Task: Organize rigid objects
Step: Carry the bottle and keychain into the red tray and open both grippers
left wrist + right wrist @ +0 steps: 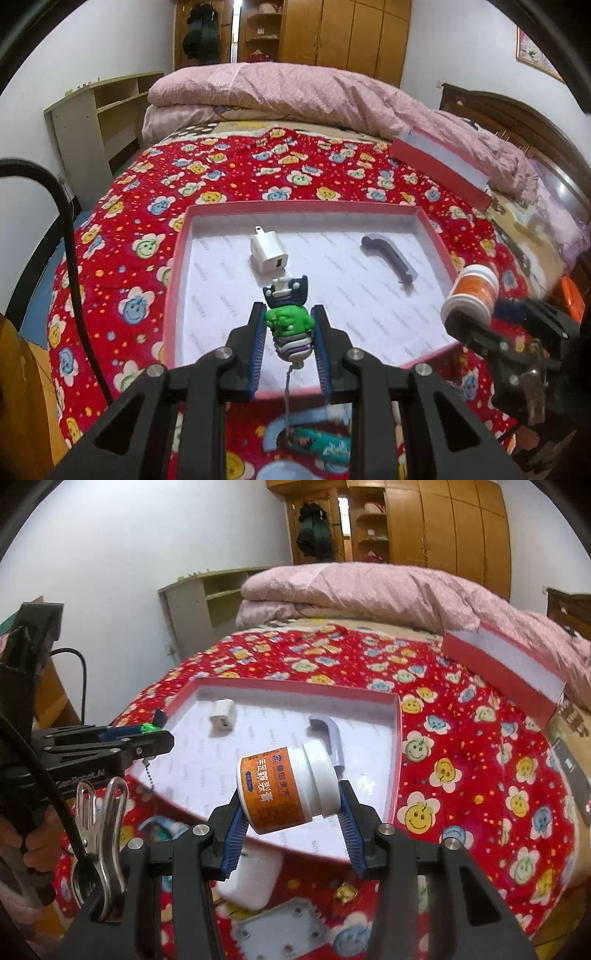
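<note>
— What do the left tongs (289,325) hold?
— They're clamped on a green figure keychain (290,322), above the near part of the open red box (177,258) on the bed.
— And the right tongs (291,805)?
— Clamped on an orange-labelled white jar (286,790), tilted, over the box's near edge; a white charger (266,254) lies inside.

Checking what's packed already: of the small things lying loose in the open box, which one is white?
The charger plug, a white cube on the box's left side. The other loose item, a curved grey-purple handle, lies to its right. The green figure and jar are still in the grippers.
</note>
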`<state>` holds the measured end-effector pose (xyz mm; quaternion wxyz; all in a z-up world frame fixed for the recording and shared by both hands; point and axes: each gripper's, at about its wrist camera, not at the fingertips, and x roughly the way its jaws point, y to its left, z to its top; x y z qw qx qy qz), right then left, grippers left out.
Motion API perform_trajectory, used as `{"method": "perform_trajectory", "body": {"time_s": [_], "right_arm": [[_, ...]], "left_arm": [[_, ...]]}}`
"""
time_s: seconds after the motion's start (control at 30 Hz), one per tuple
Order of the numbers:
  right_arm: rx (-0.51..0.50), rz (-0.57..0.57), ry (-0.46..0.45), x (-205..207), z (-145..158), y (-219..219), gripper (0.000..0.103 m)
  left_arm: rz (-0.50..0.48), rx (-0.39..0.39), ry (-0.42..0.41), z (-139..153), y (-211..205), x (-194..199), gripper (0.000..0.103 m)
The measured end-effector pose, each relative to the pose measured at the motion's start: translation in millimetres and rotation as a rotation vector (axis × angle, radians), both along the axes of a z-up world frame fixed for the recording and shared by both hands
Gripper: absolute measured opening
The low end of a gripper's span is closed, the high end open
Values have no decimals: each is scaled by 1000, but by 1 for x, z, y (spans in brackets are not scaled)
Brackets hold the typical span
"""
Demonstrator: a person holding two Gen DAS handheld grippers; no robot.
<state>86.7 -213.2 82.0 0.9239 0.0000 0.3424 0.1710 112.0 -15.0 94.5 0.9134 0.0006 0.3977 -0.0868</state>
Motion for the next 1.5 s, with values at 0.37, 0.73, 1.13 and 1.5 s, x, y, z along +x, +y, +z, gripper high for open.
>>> {"method": "perform_trajectory", "body": {"time_s": [0.37, 0.73, 1.13, 1.5], "right_arm": [[9, -42, 56, 32, -27, -7, 46], [-11, -31, 72, 42, -43, 2, 47], [-22, -36, 61, 42, -45, 3, 47], [-13, -34, 47, 42, -44, 2, 48]], "left_arm": [[-3, 50, 66, -32, -17, 28, 25], [6, 82, 64, -45, -21, 36, 25], [5, 88, 57, -45, -22, 34, 26], [14, 95, 62, -45, -23, 35, 29]]}}
